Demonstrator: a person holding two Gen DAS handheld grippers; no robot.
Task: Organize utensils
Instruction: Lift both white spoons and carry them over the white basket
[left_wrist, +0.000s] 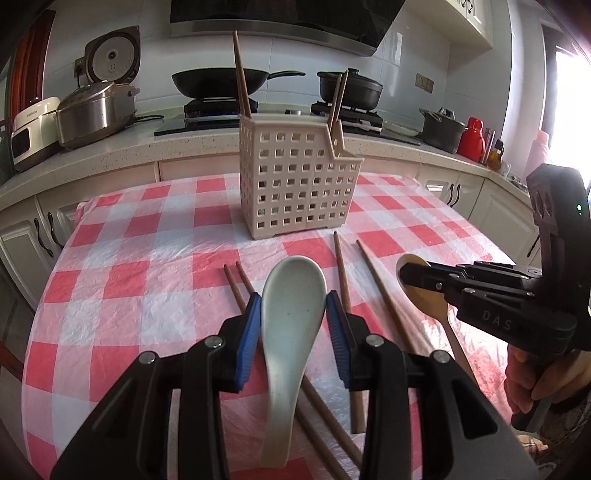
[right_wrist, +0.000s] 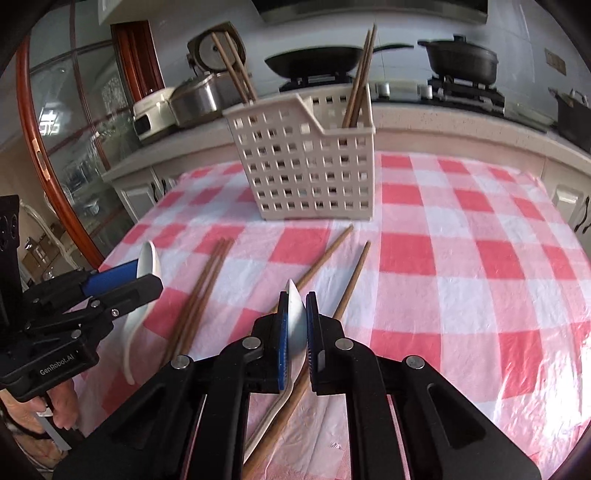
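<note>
While the left hand-held gripper (left_wrist: 293, 317) pinches a white ceramic spoon (left_wrist: 291, 314) above the checkered counter (left_wrist: 147, 258), the right hand-held gripper (right_wrist: 295, 321) clamps a wooden spoon (left_wrist: 424, 295); loose chopsticks (left_wrist: 341, 266) lie before the caddy (left_wrist: 295, 177).

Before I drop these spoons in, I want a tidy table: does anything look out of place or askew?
Yes. Four loose chopsticks lie scattered at different angles on the checked tablecloth before the basket, not inside it. Each gripper grips a spoon: left gripper a white spoon, right gripper another spoon. Nothing looks spilled or broken.
</note>
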